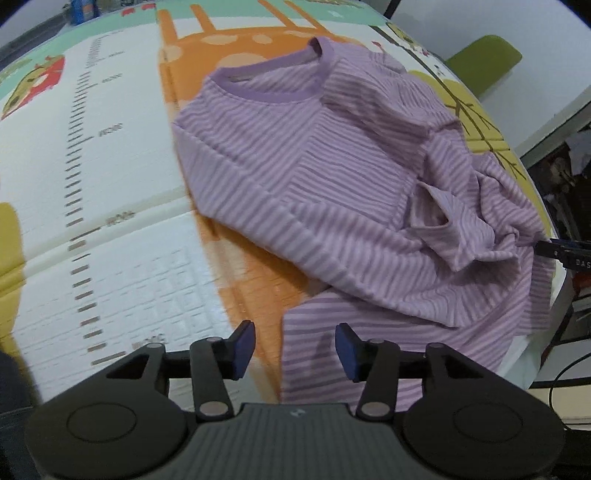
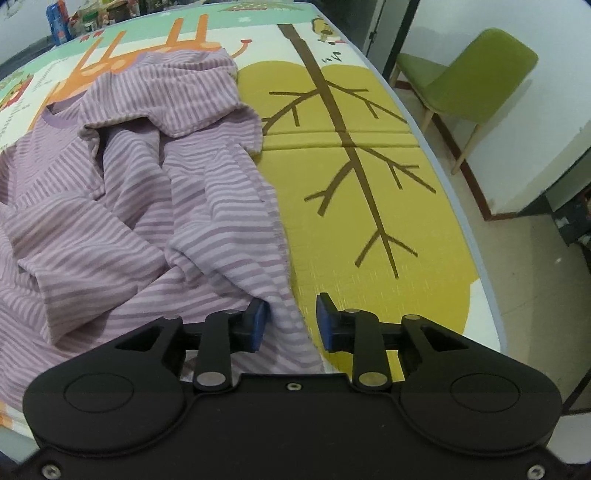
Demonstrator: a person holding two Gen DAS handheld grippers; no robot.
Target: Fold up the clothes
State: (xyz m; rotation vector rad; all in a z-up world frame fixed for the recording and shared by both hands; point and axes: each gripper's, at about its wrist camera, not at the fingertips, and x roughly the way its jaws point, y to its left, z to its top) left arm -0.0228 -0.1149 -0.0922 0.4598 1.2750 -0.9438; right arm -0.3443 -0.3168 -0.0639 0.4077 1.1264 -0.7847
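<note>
A lilac striped long-sleeved shirt with a plain purple collar lies crumpled on the printed play mat. Its right side is bunched in loose folds. My left gripper hovers open over the shirt's near hem, with the hem corner under the gap and neither pad pressing it. My right gripper is open at the shirt's right edge. A strip of fabric lies between its jaws beside the left pad, not clamped. The right gripper's tip also shows at the shirt's far right edge in the left wrist view.
The mat covers a table whose right edge drops to the floor. A green chair stands beyond that edge. Boxes and jars sit at the far left end. Bare mat with a tree print lies right of the shirt.
</note>
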